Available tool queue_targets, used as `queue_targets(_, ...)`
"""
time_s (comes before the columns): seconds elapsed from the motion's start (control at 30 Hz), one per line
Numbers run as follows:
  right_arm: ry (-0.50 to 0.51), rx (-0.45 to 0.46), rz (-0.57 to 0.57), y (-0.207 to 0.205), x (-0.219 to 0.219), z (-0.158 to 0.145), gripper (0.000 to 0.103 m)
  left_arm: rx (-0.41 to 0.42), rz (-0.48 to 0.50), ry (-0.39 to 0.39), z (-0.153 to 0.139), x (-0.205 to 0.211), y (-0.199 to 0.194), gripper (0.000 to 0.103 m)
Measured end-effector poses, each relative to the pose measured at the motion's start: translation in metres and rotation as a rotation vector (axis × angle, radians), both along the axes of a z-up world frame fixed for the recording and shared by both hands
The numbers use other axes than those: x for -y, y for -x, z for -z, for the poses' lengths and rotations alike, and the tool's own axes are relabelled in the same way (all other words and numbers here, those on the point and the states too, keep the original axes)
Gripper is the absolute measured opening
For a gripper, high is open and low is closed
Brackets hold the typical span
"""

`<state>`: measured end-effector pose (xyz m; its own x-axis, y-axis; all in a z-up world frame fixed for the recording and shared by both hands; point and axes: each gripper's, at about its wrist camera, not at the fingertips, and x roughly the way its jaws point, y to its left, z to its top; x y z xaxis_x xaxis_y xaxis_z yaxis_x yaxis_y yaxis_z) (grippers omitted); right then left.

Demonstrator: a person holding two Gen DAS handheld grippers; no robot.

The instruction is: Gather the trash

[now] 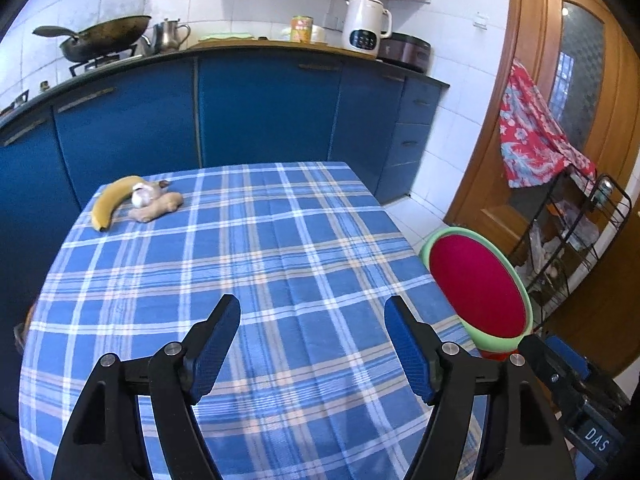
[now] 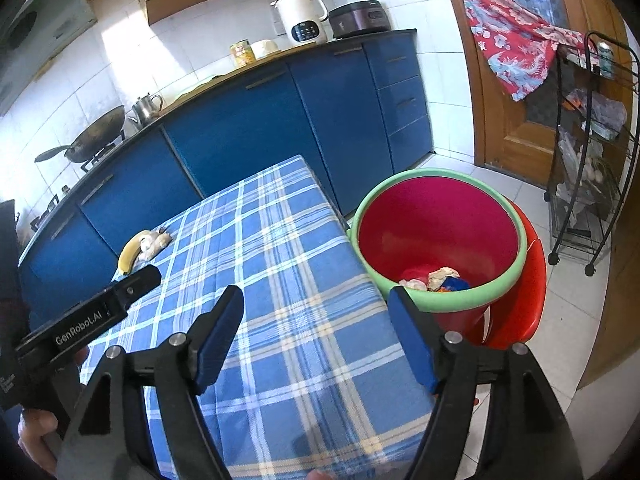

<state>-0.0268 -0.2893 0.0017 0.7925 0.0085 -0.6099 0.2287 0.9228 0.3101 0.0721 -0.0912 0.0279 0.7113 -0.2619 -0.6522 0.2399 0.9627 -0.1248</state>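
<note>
Two grippers hang over a table covered in a blue plaid cloth [image 1: 280, 248], and both stand wide apart with nothing between their blue pads. The left gripper [image 1: 312, 344] fills the bottom of the left wrist view, its fingers spread over bare cloth. The right gripper [image 2: 316, 340] sits at the bottom of the right wrist view in the same wide spread, holding nothing; its right finger overlaps the near rim of the bin in that frame, though whether it touches cannot be told.

That red bin with a green rim [image 2: 440, 240] stands right of centre in the right wrist view, just beside the table's edge. At its bottom lies crumpled trash [image 2: 436, 278] (white, blue and a bit of orange). In the left wrist view the same bin shows at the right edge of the frame.

Toward the upper left of the table in the left wrist view lie a banana [image 1: 112, 202], a garlic bulb [image 1: 142, 196] and a piece of ginger [image 1: 158, 208], bunched close together and well apart from both grippers.

Behind the table run blue cabinets [image 1: 260, 108]; a wok [image 1: 104, 36] sits at the upper left and a white kettle [image 1: 366, 24] at upper centre.
</note>
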Motion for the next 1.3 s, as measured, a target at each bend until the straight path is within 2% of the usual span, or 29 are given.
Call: queue_targets(1.3,0.017,0.025,-0.041,0.009,-0.019,-0.011,0.075,0.067,-0.066,-0.003,-0.016,-0.020,0.022,0.076)
